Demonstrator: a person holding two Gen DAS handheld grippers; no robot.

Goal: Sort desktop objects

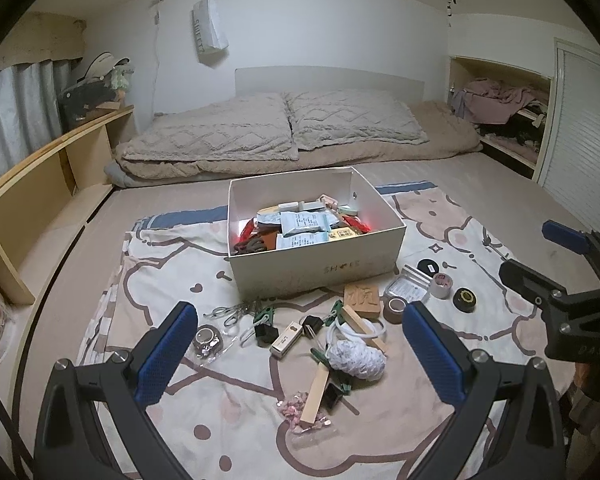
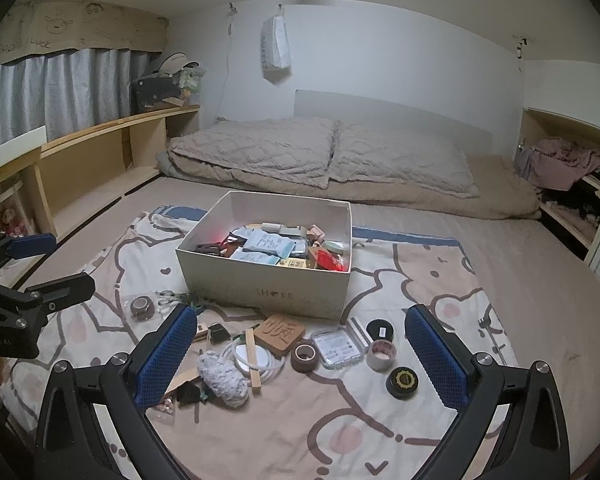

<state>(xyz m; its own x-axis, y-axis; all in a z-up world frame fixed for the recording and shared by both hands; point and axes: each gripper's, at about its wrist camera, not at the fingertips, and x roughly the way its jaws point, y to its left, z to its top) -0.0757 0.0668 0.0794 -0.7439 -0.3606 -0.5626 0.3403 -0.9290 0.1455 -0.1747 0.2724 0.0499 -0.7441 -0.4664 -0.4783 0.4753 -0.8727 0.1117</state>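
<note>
Bedroom with a low bed (image 1: pixel 480 184), spread with a cartoon-print sheet (image 2: pixel 260 420) that carries the clutter. Going left to right in the right wrist view: left tongs (image 2: pixel 32 264) at the frame edge, blue pads apart, gripping nothing; brown tape roll (image 2: pixel 143 307) well left of the pile; grey-white yarn ball (image 2: pixel 223 376) touching a coiled white cable (image 2: pixel 268 364) and a wooden stick (image 2: pixel 254 364); carved wooden block (image 2: pixel 283 333) just in front of the white shoebox (image 2: pixel 268 284), already heaped with packets; second brown tape roll (image 2: pixel 305 356); clear plastic case (image 2: pixel 337 347); pale tape roll (image 2: pixel 381 354); black round tin (image 2: pixel 403 381). Right tongs (image 2: pixel 300 354) hovering above these, pads wide apart and empty.
</note>
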